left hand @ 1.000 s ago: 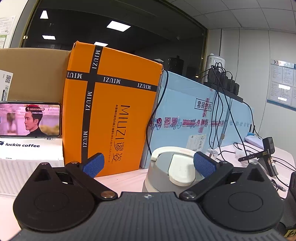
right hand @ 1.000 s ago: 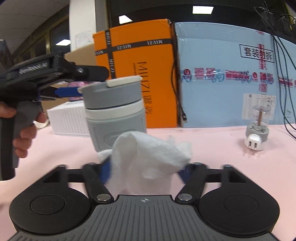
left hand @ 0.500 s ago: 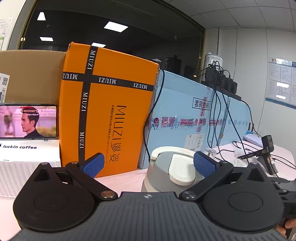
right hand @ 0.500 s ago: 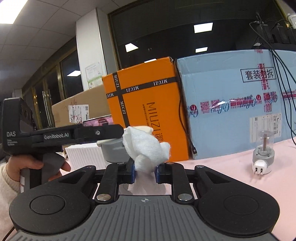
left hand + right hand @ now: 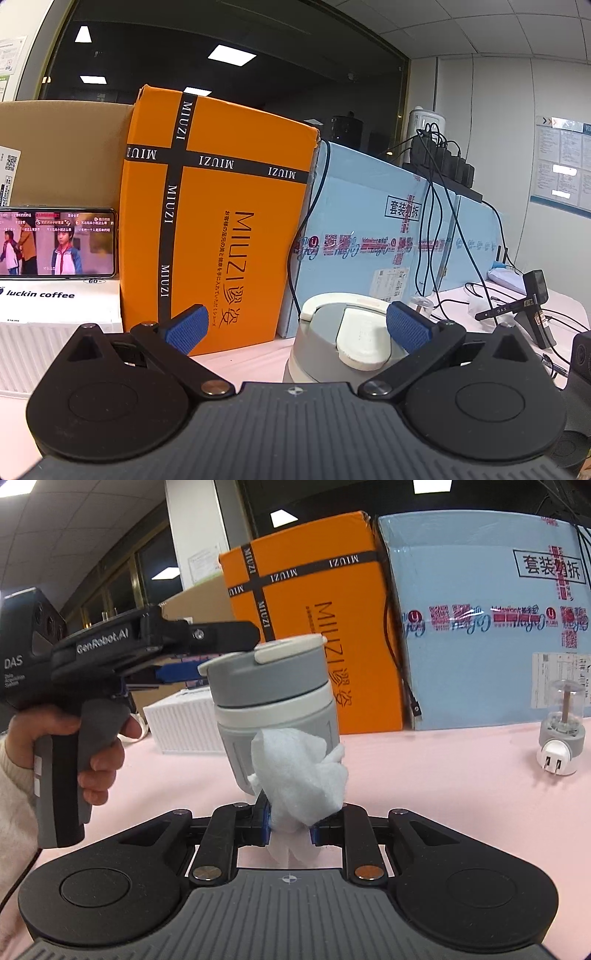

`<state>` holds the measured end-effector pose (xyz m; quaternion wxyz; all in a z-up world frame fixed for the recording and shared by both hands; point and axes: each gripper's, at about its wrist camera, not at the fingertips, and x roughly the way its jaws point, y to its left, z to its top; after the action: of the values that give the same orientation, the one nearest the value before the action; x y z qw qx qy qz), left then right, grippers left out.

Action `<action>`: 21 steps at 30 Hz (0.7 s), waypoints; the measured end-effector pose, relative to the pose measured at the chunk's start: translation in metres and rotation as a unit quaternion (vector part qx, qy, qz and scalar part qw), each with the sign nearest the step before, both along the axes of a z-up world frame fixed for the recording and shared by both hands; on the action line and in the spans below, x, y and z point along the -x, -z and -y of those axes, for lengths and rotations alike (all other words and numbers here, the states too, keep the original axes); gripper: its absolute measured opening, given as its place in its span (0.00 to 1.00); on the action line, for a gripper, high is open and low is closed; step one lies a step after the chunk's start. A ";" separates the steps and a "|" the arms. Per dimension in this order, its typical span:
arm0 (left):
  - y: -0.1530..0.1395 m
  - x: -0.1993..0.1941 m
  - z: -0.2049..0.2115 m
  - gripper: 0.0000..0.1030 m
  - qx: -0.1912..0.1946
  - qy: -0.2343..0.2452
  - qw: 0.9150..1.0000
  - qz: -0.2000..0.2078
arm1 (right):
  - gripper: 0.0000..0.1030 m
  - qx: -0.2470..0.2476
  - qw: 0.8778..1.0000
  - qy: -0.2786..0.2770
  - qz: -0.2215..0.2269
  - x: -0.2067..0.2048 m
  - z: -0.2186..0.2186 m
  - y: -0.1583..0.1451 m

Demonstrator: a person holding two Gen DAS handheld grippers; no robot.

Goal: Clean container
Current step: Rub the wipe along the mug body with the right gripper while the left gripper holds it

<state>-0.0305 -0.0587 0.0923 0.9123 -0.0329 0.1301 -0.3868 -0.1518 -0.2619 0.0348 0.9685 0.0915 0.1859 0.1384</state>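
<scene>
A grey container [image 5: 332, 343] with a white flip lid stands on the pink table [image 5: 443, 775]. My left gripper [image 5: 295, 328] is open at lid height, with the lid between its blue pads, close to the right one. In the right wrist view the same container [image 5: 273, 701] is just ahead. My right gripper [image 5: 290, 823] is shut on a crumpled white cloth [image 5: 299, 771], which it holds up in front of the container's lower wall. The container's base is hidden behind the cloth. A hand [image 5: 99, 753] holds the left tool's grip.
An orange box [image 5: 218, 229] and a pale blue box [image 5: 369, 240] form a wall close behind the container. At the left, a phone [image 5: 55, 243] rests on a white box [image 5: 55, 306]. A small plug adaptor [image 5: 561, 734] stands to the right. Cables [image 5: 432, 221] hang over the blue box.
My right gripper closed on the cloth, lifted it off the table, then brought it down in front of the container's lower side. The left gripper has hardly moved and stays open.
</scene>
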 end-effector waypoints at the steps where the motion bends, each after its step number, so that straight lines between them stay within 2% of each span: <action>1: 0.000 0.000 0.000 1.00 0.000 0.000 1.000 0.000 | 0.17 -0.005 1.000 0.000 0.007 0.001 0.001 -0.001; 11: -0.001 0.002 0.000 1.00 -0.004 -0.002 1.000 0.003 | 0.18 -0.052 0.996 0.003 0.072 0.016 0.010 -0.013; 14: -0.001 0.002 -0.001 1.00 -0.005 -0.003 1.000 0.004 | 0.18 -0.047 0.997 0.007 0.068 0.014 0.008 -0.013; 21: -0.001 0.003 -0.001 1.00 -0.008 -0.002 1.000 0.007 | 0.18 -0.031 0.999 0.008 0.030 0.007 0.002 -0.004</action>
<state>-0.0337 -0.0577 0.0936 0.9141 -0.0236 0.1271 -0.3843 -0.1587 -0.2641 0.0391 0.9714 0.1183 0.1518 0.1390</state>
